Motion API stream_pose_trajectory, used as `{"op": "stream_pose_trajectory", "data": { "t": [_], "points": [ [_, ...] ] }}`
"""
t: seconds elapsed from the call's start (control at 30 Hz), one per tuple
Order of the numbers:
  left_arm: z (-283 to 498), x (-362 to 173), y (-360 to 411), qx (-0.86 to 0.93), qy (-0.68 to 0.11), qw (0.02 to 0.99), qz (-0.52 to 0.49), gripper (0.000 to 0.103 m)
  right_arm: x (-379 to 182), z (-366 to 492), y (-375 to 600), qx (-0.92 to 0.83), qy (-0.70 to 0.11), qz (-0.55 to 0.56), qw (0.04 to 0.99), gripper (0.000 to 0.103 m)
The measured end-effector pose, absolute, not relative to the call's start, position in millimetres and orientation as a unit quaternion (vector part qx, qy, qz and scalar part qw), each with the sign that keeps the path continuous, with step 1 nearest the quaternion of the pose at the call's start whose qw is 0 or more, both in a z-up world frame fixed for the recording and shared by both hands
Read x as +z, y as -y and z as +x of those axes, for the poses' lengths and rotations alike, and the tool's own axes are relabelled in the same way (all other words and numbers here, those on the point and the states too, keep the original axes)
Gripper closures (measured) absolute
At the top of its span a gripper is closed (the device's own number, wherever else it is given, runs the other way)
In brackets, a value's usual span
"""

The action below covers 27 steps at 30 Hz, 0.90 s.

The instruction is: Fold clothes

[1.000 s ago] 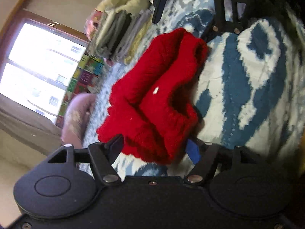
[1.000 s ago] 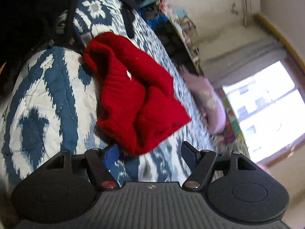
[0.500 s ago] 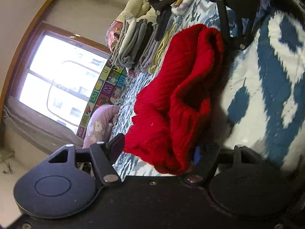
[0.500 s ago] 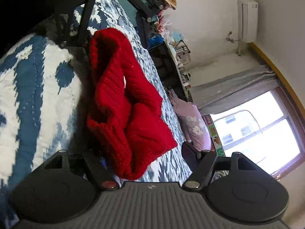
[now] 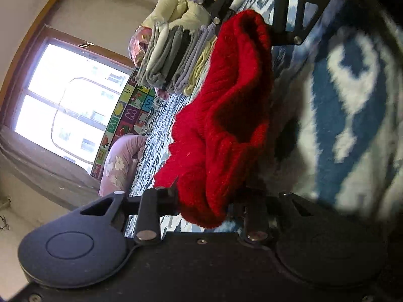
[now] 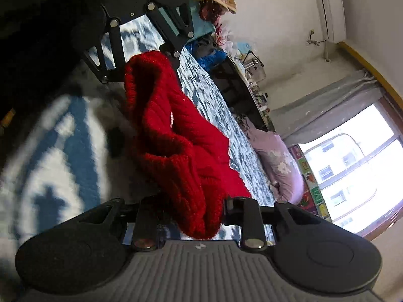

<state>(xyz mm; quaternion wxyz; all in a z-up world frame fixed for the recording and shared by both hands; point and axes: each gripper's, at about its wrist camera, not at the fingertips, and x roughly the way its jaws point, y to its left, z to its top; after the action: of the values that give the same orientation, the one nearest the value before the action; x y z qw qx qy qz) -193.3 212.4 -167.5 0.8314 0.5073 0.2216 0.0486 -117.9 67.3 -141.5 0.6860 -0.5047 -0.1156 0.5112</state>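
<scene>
A red knit sweater (image 5: 231, 105) (image 6: 171, 146) hangs bunched between my two grippers above a blue-and-white patterned bedspread (image 5: 352, 115) (image 6: 63, 151). My left gripper (image 5: 205, 201) has a thick fold of one end between its jaws, which are closing and pressing on the knit. My right gripper (image 6: 194, 209) pinches the other end the same way, its jaws closing too. Each gripper shows at the top of the other's view, the right gripper (image 5: 245, 17) and the left gripper (image 6: 143, 60), at the sweater's far end.
A stack of folded grey, lilac and yellow clothes (image 5: 173, 60) lies on the bed beyond the sweater. A pink flowered pillow (image 5: 121, 161) (image 6: 279, 166) rests by the bright window (image 6: 352, 171). A cluttered dark desk (image 6: 241, 83) stands beside the bed.
Both pairs of jaws have narrowed onto the sweater's ends. The sweater has come up off the bedspread and hangs stretched between the grippers, which have risen a little.
</scene>
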Motion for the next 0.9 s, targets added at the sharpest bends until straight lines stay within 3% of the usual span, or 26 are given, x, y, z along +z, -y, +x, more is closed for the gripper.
{"op": "stream_pose_trajectory", "data": {
  "t": [0.2, 0.33, 0.57, 0.77, 0.9],
  "points": [
    [-222.7, -130.1, -205.4, 0.03, -0.213, 0.857, 0.469, 0.069, -100.9, -140.4, -35.2, 0.514, 0.112, -0.468, 0.71, 0.069],
    [-211.5, -89.7, -224.8, 0.03, -0.203, 0.899, 0.386, 0.069, -66.1, -122.2, -40.9, 0.522, 0.087, -0.416, 0.739, 0.069],
    [-172.0, -55.0, -287.1, 0.007, -0.191, 0.97, 0.153, 0.069, -24.7, -43.2, -56.0, 0.556, -0.06, -0.212, 0.801, 0.068],
    [-135.0, -55.0, -337.1, -0.013, -0.172, 0.984, -0.04, 0.069, -35.1, 31.9, -67.1, 0.56, -0.18, -0.015, 0.808, 0.066],
    [-116.4, -61.9, -359.2, -0.019, -0.168, 0.979, -0.116, 0.07, -53.7, 70.3, -81.5, 0.553, -0.219, 0.053, 0.802, 0.066]
  ]
}}
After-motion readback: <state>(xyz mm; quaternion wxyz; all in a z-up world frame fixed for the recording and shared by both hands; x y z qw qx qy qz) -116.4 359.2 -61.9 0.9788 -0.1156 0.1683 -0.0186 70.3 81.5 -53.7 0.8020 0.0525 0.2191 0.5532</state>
